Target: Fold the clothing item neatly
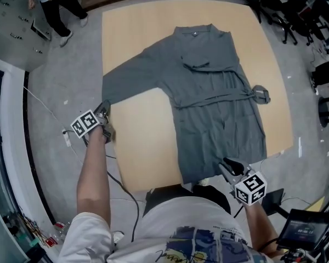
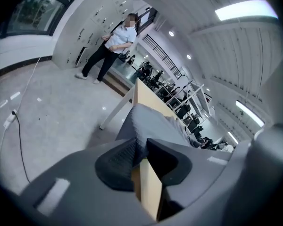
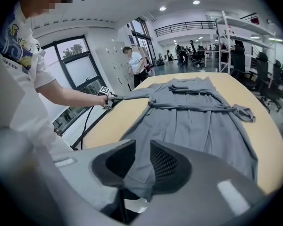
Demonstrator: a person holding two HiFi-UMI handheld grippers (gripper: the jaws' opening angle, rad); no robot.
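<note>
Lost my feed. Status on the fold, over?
Left gripper clamped on robe sleeve cuff. Right gripper clamped on near hem. Spread flat, unfolded. Nothing blocking.

loc: open office/lab | evid: office chairs (image 1: 285, 21), lockers (image 2: 92, 36), shelf racks (image 3: 228, 36)

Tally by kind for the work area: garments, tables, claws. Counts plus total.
Garments: 1, the grey robe
Tables: 1, the wooden table
Claws: 2, the left claw shut on the robe's sleeve end and the right claw shut on its hem
Total: 4
</note>
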